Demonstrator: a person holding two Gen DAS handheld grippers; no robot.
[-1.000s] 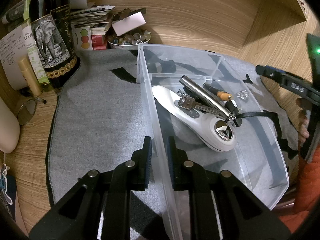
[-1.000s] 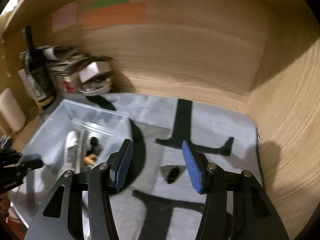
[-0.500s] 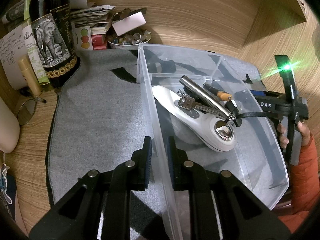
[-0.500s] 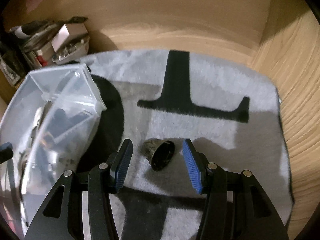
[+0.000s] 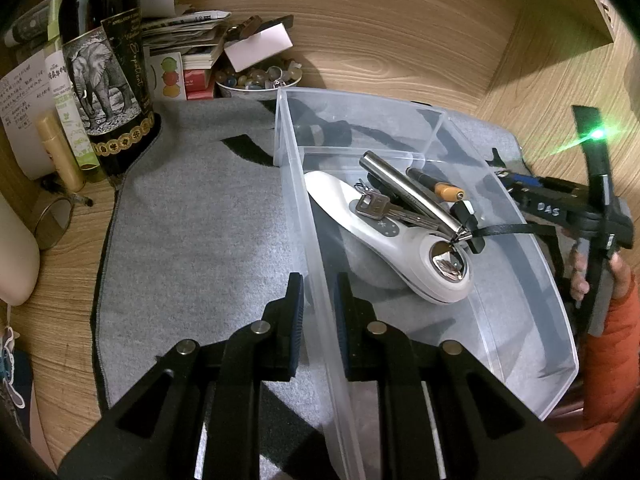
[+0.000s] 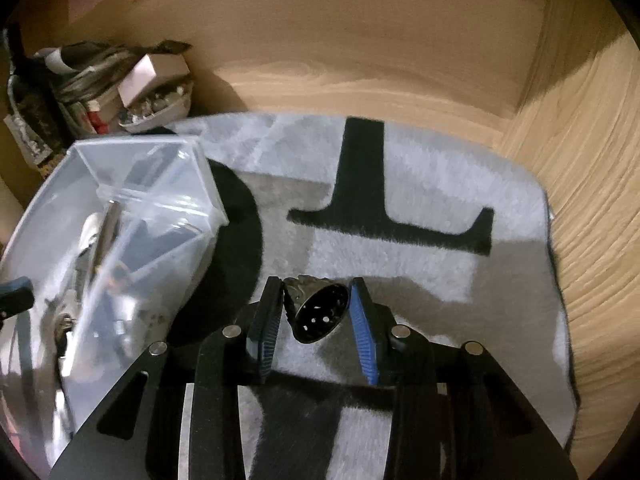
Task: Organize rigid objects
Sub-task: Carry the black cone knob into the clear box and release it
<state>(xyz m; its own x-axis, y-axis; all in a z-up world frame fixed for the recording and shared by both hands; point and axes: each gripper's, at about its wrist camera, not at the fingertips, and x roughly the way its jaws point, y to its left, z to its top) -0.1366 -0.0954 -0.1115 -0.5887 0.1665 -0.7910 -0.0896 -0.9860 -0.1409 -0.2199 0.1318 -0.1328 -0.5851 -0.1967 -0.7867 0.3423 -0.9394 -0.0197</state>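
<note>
Right, big grey mat (image 6: 420,184) w/ black marks covers the wooden desk. On its left side sits my clear plastic bin (image 5: 520,280), holding a white handheld gadget (image 5: 384,240), a metal tube (image 5: 408,192), keys (image 5: 376,206) and a pen (image 5: 436,186). My left claw (image 5: 319,292) is clamped tight on the bin's side wall. My right claw (image 6: 316,292) has just been closing around a small dark perforated cup (image 6: 318,312) lying on the mat beside the bin; pads look abt touching it, can't tell if it's gripped yet.
</note>
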